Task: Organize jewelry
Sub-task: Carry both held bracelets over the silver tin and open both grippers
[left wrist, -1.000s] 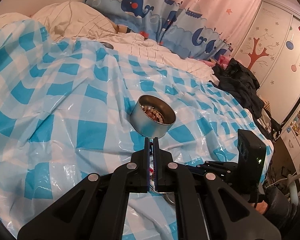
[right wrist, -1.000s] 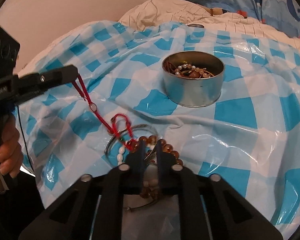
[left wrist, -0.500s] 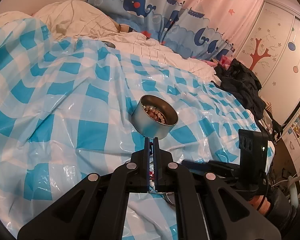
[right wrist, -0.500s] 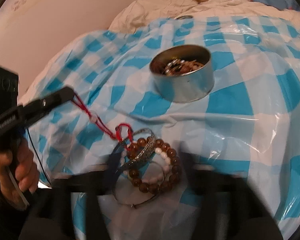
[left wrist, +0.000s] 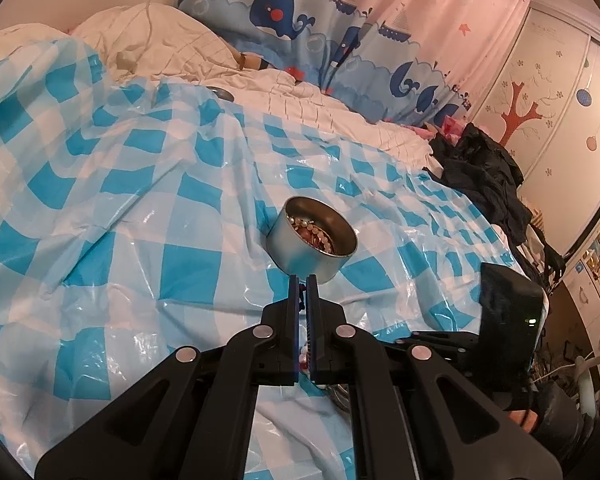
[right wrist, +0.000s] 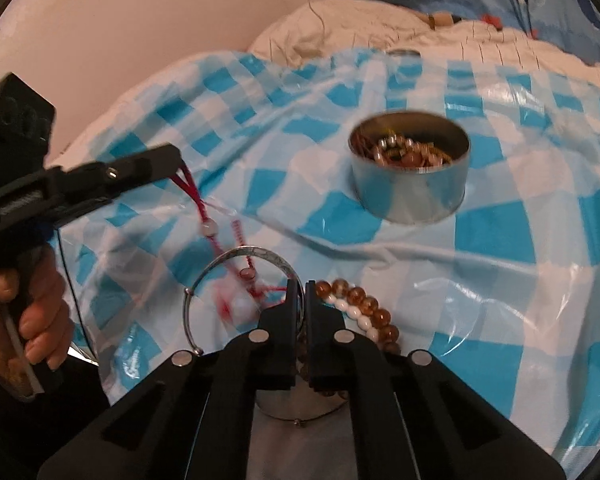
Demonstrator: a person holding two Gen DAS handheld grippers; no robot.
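A round metal tin (right wrist: 410, 172) holding beaded jewelry stands on the blue-checked plastic sheet (right wrist: 500, 240); it also shows in the left wrist view (left wrist: 311, 242). My left gripper (right wrist: 176, 160) is shut on a red cord bracelet (right wrist: 204, 216) with pale beads and holds it stretched above the sheet. My right gripper (right wrist: 302, 286) is shut, its tips at a silver bangle (right wrist: 228, 256), beside an amber bead bracelet (right wrist: 364, 308) and a white bead strand (right wrist: 354, 314). I cannot tell whether it grips the bangle. In the left wrist view the left gripper (left wrist: 302, 280) is shut in front of the tin.
The sheet covers a bed with white bedding (left wrist: 172, 44) and a whale-print curtain (left wrist: 340, 20) behind. A small metal lid (right wrist: 402, 53) lies at the sheet's far edge. Dark clothes (left wrist: 484, 176) are piled at the bed's right. A wall (right wrist: 140, 20) rises at left.
My left gripper has lifted the red cord bracelet up and away, pulling it taut. My right gripper swung quickly, and its tips now sit at the bangle.
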